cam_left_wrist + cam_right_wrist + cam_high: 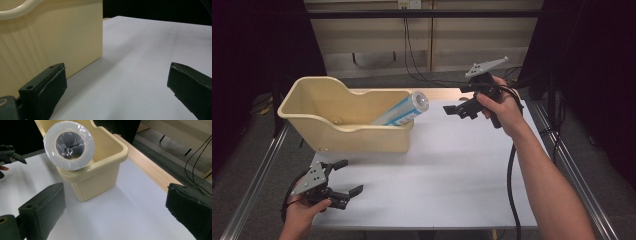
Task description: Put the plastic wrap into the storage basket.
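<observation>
1. Tongs, right [455, 108]: black, two-jaw, held up above the far right of the counter; jaws spread wide, gripping nothing, aimed at the roll's near end.
2. Tongs, left [345, 177]: black, two-jaw, held low over the near left corner of the counter; jaws spread wide, nothing between them, just short of the bin's near wall.
3. Roll, long cylinder wrapped in clear film, white with blue-green print [403, 111]: lies slanted inside the bin, lower end down in it, upper end resting on the right rim and poking past it. The right gripper view shows that end as a white ring around a dark hollow core [69, 145].
4. Bin, cream-yellow plastic, deep, with a stepped rim [343, 133]: stands on the far left part of the counter.
5. Counter, white flat top [452, 175]: bare around the bin.
6. Handling note, judged: the roll appears to be the item in hand, lodged but not fully down. Closing the right tongs across the protruding end, square to its axis, would guard against the film slipping. Bracing the bin's near wall with the left tongs should stop the light bin sliding or tipping.
</observation>
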The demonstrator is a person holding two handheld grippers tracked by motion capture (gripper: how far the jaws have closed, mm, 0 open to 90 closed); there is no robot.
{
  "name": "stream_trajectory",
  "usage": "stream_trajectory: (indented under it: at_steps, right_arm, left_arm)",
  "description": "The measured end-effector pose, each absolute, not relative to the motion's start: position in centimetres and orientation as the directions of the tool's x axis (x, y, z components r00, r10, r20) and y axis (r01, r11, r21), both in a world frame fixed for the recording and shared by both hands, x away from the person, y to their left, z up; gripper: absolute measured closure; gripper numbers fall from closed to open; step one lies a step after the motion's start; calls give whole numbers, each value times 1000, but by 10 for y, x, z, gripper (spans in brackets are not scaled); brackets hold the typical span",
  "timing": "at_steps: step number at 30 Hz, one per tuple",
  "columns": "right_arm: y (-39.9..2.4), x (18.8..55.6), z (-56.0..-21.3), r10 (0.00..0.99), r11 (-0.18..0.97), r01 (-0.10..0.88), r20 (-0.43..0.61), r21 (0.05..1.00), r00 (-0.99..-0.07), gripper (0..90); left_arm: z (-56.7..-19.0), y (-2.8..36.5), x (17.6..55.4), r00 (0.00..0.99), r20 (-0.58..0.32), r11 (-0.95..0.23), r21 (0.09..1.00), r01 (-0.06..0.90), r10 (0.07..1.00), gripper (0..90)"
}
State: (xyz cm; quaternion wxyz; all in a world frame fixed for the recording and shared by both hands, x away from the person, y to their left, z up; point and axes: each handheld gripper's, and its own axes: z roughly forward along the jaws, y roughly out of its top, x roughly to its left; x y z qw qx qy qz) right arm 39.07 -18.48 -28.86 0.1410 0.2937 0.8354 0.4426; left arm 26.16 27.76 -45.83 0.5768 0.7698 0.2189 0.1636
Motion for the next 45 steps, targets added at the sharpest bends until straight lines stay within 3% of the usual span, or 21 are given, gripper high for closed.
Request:
stream_trajectory:
  at_steps: [45]
  right_arm:
    - [-239, 329, -344, 699, 294, 344, 45, 892, -714, 15]
  left_arm:
    - [-456, 279, 263, 846, -8, -215, 966, 145, 534, 24]
